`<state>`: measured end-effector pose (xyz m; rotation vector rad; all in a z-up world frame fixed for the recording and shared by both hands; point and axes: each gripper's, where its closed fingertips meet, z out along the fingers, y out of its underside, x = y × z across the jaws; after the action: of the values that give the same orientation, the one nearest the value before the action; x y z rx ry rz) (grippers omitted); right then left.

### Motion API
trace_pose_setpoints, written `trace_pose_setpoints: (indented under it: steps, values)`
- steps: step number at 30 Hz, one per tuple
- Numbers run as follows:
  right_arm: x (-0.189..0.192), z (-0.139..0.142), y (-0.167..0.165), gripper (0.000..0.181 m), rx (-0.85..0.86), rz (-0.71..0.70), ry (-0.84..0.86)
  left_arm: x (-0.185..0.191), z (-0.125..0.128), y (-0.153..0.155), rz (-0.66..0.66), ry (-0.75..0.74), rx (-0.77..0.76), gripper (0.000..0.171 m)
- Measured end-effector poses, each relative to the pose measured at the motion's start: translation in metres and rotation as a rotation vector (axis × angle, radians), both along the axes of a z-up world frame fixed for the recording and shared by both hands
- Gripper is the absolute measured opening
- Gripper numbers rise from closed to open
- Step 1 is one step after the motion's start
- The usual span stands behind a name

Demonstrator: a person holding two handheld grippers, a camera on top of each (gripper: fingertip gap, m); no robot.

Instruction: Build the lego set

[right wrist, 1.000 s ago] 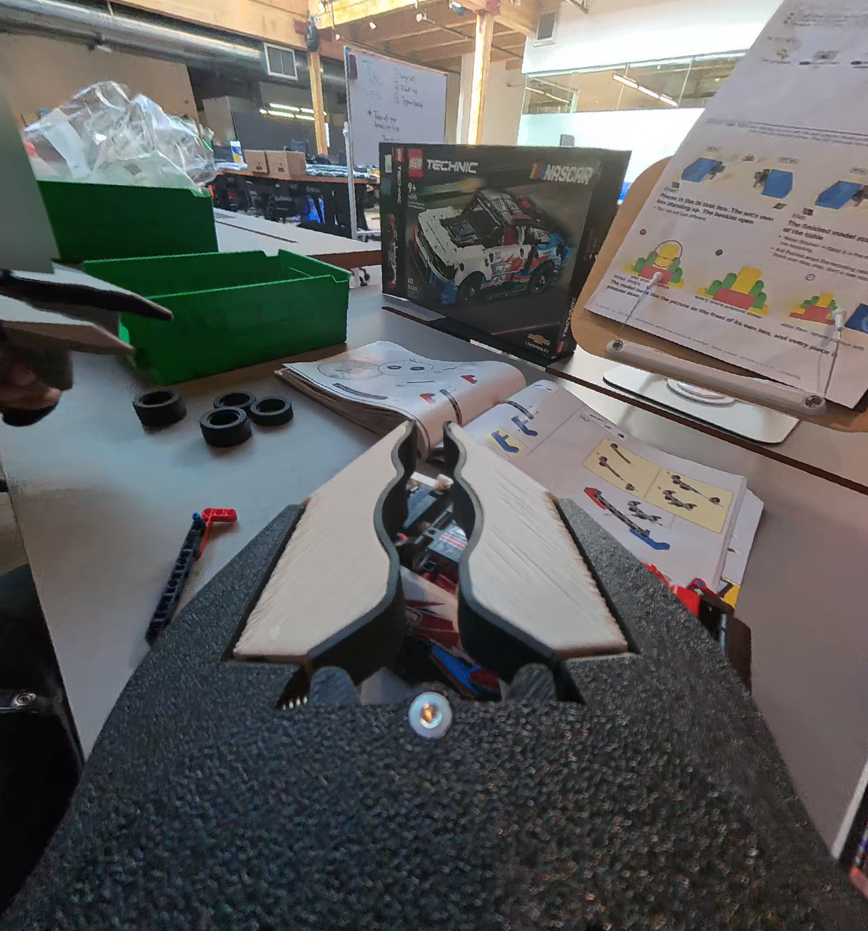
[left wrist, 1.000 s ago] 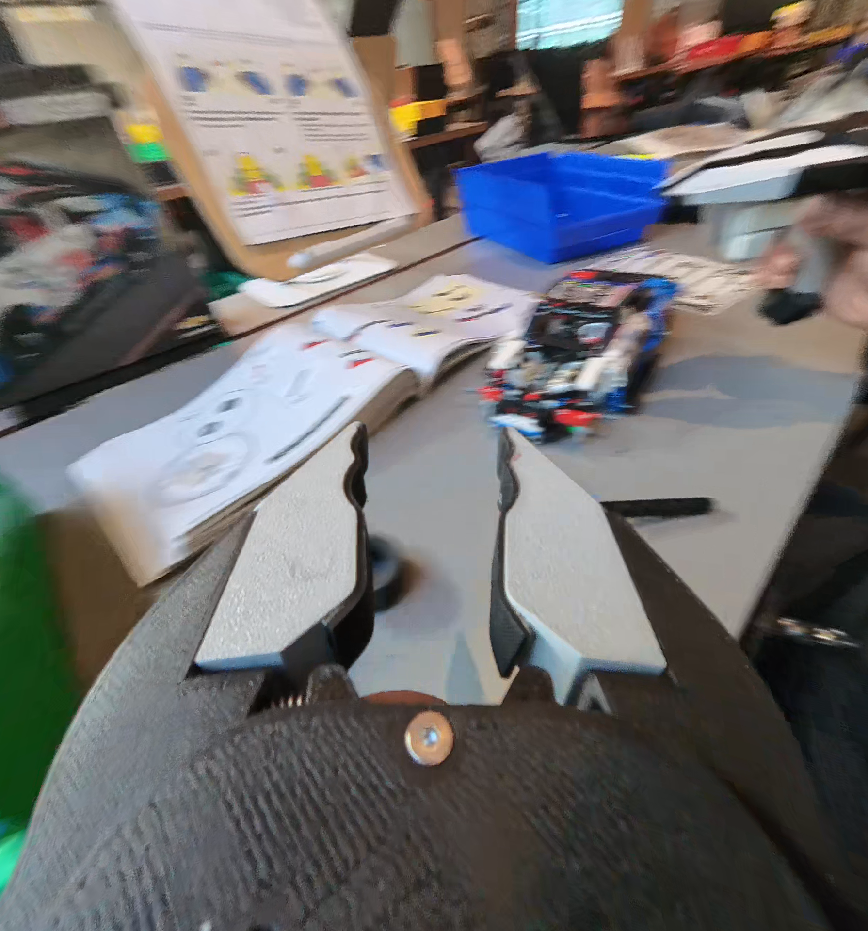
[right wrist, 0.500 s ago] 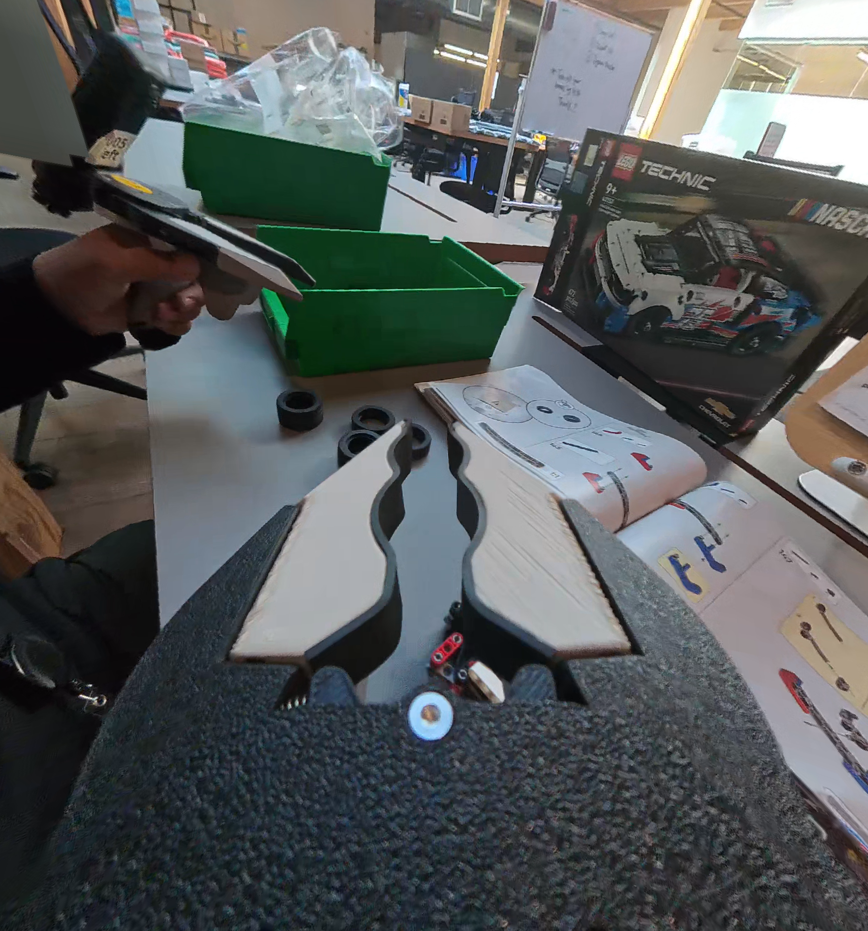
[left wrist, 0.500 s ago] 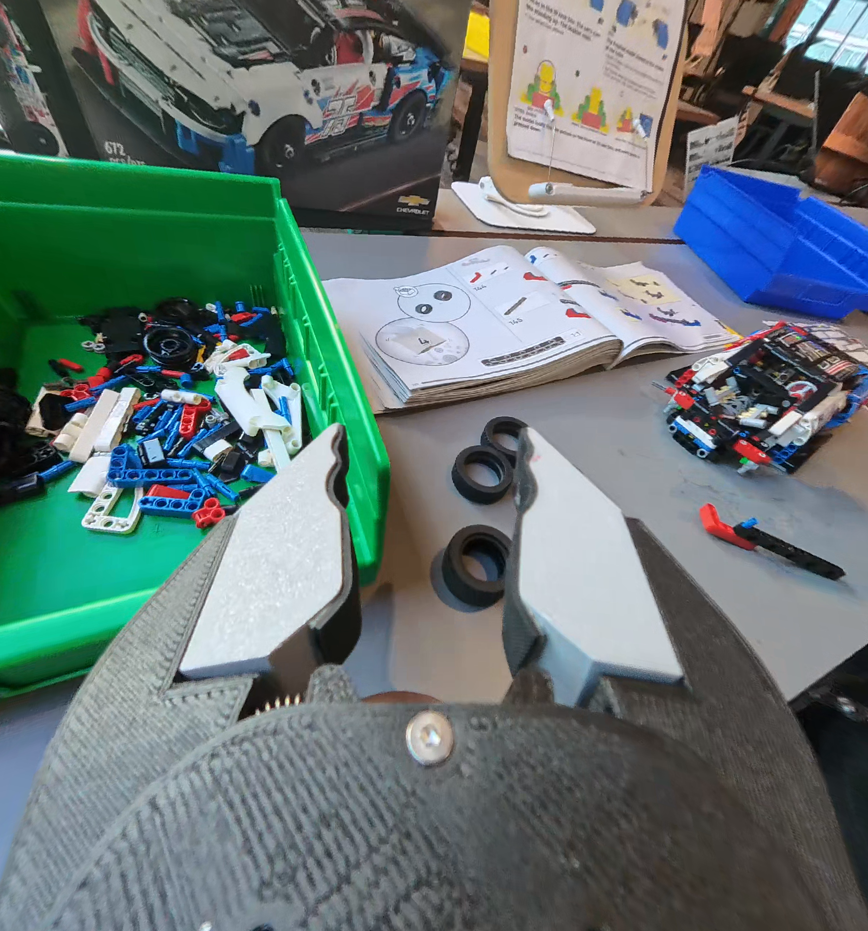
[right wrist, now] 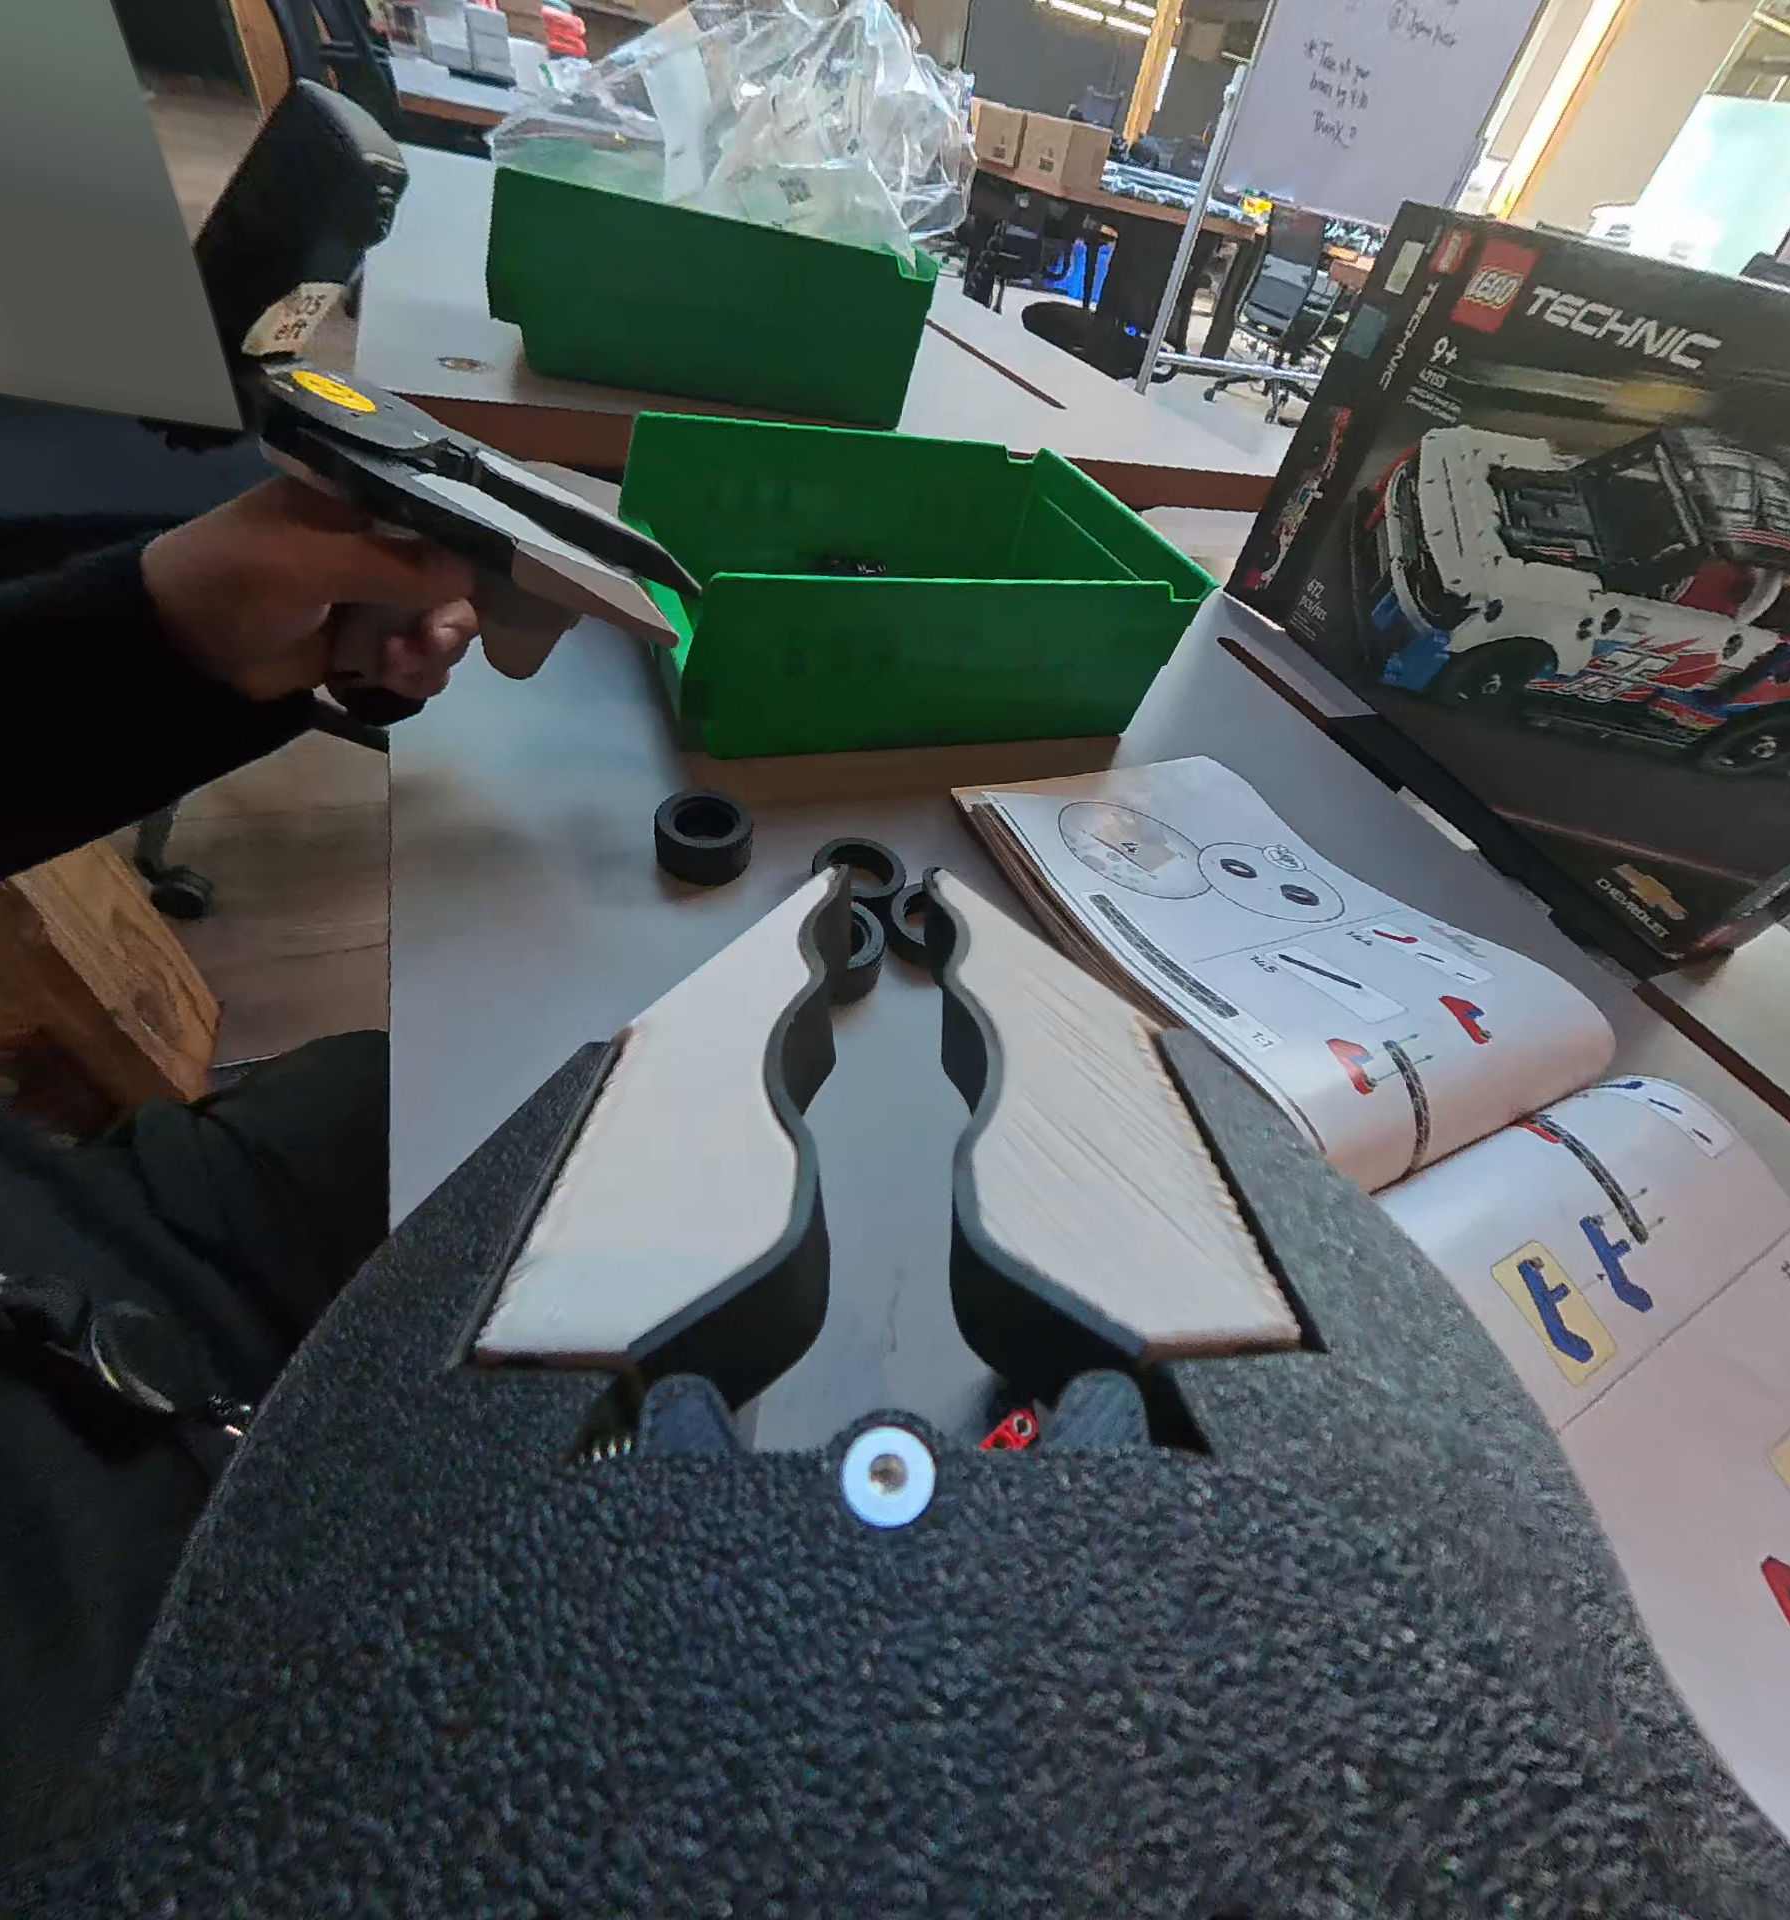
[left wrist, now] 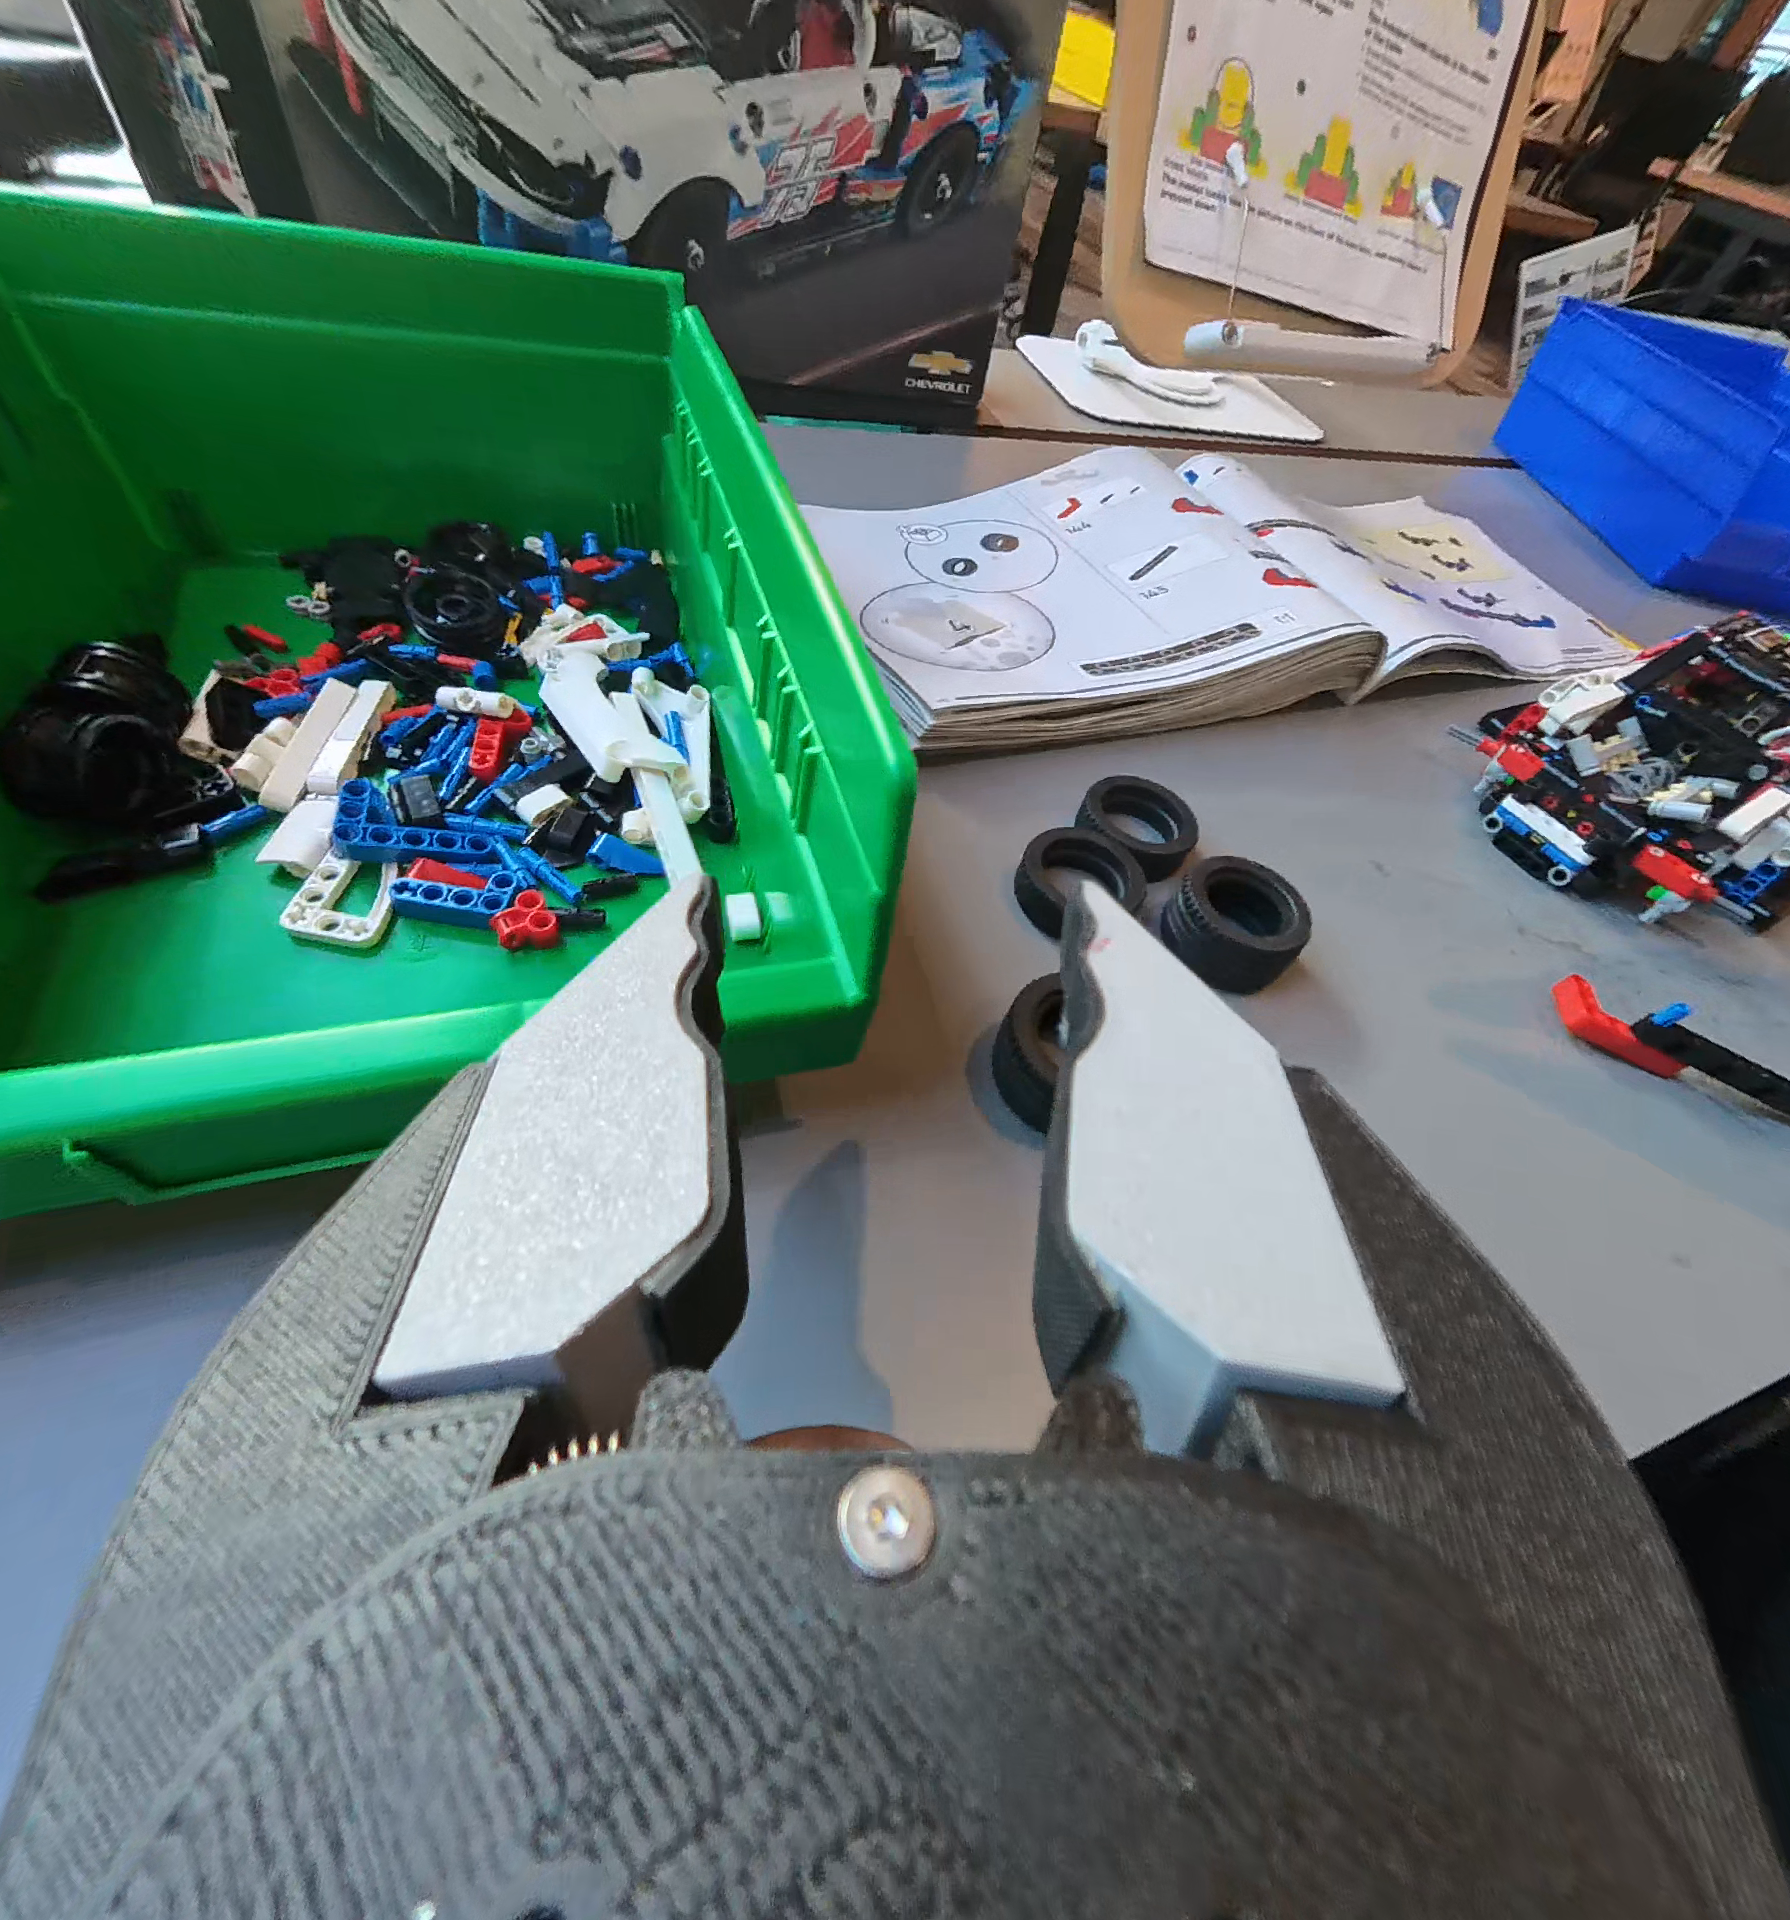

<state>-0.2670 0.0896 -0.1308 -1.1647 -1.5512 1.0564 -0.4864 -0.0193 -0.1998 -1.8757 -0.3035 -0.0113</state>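
My left gripper [left wrist: 891,914] is open and empty. It hovers over the front right corner of a green bin [left wrist: 818,977] that holds several loose Lego pieces [left wrist: 475,769]. Several black tyres [left wrist: 1234,920] lie on the grey table just right of the bin. The partly built car [left wrist: 1680,769] sits far right, with a red-and-black beam [left wrist: 1701,1060] in front of it. My right gripper [right wrist: 886,888] is empty, its jaws a narrow gap apart. It points at the tyres [right wrist: 704,836]. In the right wrist view a hand holds the left gripper [right wrist: 652,603] at the bin [right wrist: 922,665].
An open instruction book [left wrist: 1130,613] [right wrist: 1286,987] lies behind the tyres. The set's box [left wrist: 610,156] [right wrist: 1597,571] stands at the back. A blue bin [left wrist: 1701,468] and a sheet on a wooden stand [left wrist: 1317,156] are back right. A second green bin with plastic bags [right wrist: 704,301] stands farther off. One gripper's finger ends stand about 25 cm off the other's. The partly built car [left wrist: 1680,769] lies some 20 cm from my right tips, 35 cm from my left tips.
My left gripper swung left from the car and book to the green bin and moved closer to it. My right gripper left the car and turned toward the tyres.
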Motion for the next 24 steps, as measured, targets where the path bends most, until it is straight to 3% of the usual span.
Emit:
trace_pose_setpoints:
  steps: [4,8,13,16,18,19,20,22,24]
  values:
    - [-0.007,-0.007,0.001,0.013,-0.053,0.01,-0.007,-0.009,-0.006,-0.004,0.006,0.006,-0.029,0.063]
    - [-0.007,-0.011,0.003,0.013,-0.057,0.012,-0.021,-0.041,0.008,-0.015,0.007,0.096,-0.1,0.058]
    - [-0.004,-0.001,0.002,0.013,-0.044,0.025,0.006,-0.115,0.013,-0.007,-0.053,0.344,-0.424,0.043]
    - [0.001,0.006,0.0,0.013,-0.041,0.023,0.04,-0.137,-0.01,0.013,-0.114,0.181,-0.575,0.035]
    - [0.007,0.007,0.0,0.013,-0.051,0.015,0.057,-0.143,-0.031,0.024,-0.108,0.015,-0.663,0.017]
    - [0.012,0.006,0.002,0.013,-0.05,0.007,0.062,-0.146,-0.043,0.026,-0.105,-0.025,-0.724,0.003]
    - [0.016,0.005,0.005,0.013,-0.044,-0.004,0.067,-0.151,-0.052,0.027,-0.084,-0.029,-0.771,0.0]
    - [0.026,0.004,0.011,0.013,-0.047,-0.025,0.074,-0.169,-0.064,0.027,0.018,-0.019,-0.841,0.006]
    - [0.035,0.005,0.017,0.013,-0.068,-0.035,0.094,-0.161,-0.066,0.033,0.002,-0.083,-0.829,0.026]
